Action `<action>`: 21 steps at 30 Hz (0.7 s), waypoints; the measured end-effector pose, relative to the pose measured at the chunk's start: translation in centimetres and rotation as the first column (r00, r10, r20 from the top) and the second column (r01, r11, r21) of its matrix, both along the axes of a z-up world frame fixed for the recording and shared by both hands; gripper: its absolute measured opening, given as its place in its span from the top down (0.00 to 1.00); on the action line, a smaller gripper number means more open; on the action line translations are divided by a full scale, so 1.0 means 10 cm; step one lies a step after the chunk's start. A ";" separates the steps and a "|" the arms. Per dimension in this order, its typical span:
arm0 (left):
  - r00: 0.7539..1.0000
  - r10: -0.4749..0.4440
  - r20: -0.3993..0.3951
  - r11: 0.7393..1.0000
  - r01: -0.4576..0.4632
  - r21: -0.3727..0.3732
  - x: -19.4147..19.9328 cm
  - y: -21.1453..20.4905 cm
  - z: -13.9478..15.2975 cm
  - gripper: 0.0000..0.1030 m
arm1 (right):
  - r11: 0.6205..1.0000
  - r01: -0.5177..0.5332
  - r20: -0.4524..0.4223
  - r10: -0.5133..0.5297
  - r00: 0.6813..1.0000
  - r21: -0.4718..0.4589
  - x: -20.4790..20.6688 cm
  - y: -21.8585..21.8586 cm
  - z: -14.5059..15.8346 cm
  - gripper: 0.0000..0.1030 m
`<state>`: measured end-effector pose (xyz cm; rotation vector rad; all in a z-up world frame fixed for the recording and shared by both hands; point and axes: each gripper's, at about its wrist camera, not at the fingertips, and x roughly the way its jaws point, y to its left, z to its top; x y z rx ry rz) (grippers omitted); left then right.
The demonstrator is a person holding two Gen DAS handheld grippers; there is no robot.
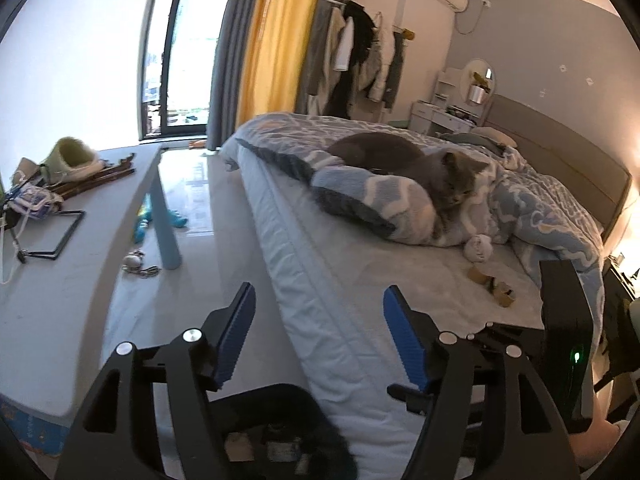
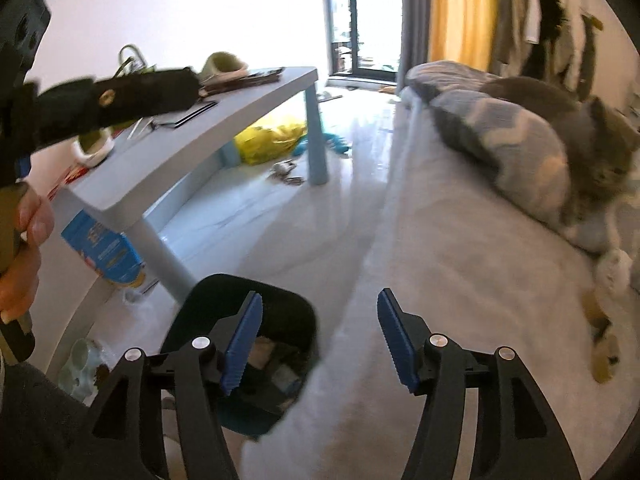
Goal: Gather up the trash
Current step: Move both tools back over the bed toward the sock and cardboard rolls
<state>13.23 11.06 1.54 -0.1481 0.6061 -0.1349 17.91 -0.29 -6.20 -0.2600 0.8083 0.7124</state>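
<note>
My left gripper [image 1: 320, 300] hangs open over the near edge of the bed [image 1: 360, 280], nothing between its blue pads. Below it, a dark bin [image 1: 288, 396] with scraps inside stands on the floor against the mattress. On the sheet to the right lie a crumpled white wad [image 1: 478, 248] and brown scraps [image 1: 500, 294]. My right gripper [image 2: 320, 308] is also open and empty, above the bin [image 2: 292, 308] and the bed's edge. The white wad [image 2: 612, 272] and brown scraps [image 2: 604, 356] show at the right of that view. The left gripper [image 2: 120, 96] appears blurred at upper left there, held by a hand [image 2: 24, 240].
A grey cat [image 1: 440, 168] lies on a blue patterned blanket [image 1: 540, 208] behind the scraps. A pale blue table [image 2: 192, 148] with a slipper [image 1: 72, 156] and a wire stand stands left of the bed. A yellow bag [image 2: 272, 140] and a blue packet [image 2: 104, 252] lie underneath.
</note>
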 end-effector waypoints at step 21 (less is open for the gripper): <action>0.972 -0.224 -0.069 0.972 0.228 0.052 0.13 -1.35 -0.23 0.16 | 0.949 0.310 0.035 -0.312 0.949 0.060 0.41 -1.80 0.16 0.23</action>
